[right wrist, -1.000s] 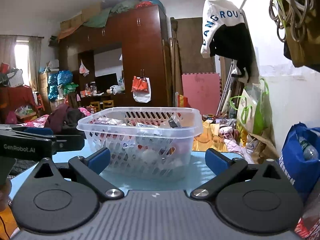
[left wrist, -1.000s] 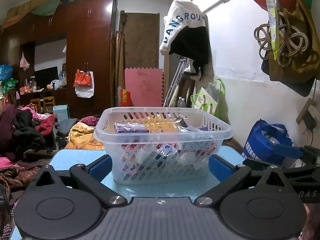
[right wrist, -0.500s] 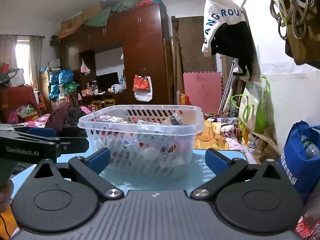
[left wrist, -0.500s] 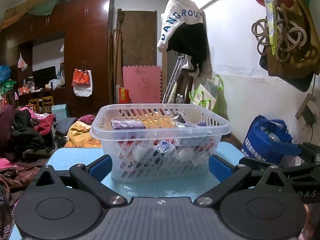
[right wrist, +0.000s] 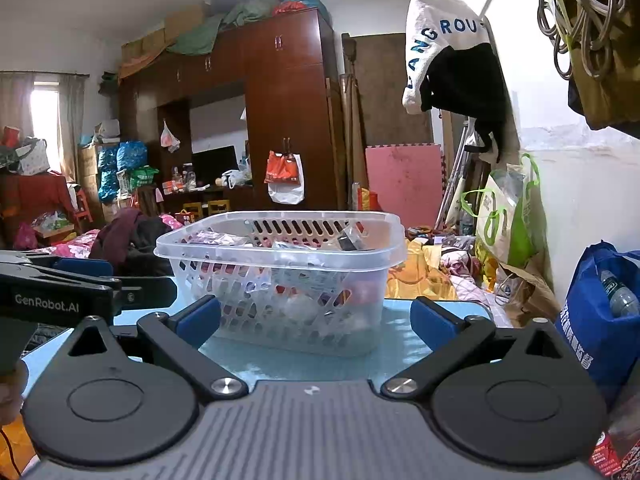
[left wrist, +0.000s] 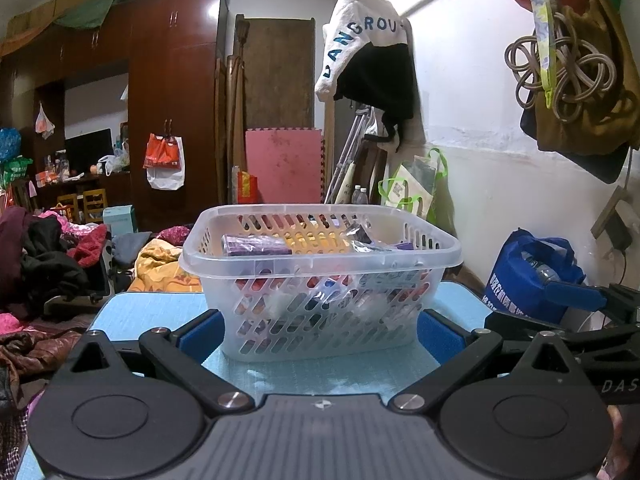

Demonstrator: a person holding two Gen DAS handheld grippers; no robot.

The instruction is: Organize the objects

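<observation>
The basket (left wrist: 320,276) sat a touch nearer and lower in the left view than a second earlier; little else had shifted. It stood on the blue surface (left wrist: 132,312), packed with small packets. The left tool (left wrist: 318,330) was spread wide, its fingers flanking the basket's base, gripping nothing. The right tool (right wrist: 316,320) was likewise apart, basket (right wrist: 280,280) just ahead.

Your left gripper (left wrist: 318,330) is tipping slightly upward, the basket (left wrist: 320,276) sliding toward 6 o'clock, your right gripper (right wrist: 316,322) drifting toward 9 o'clock.
</observation>
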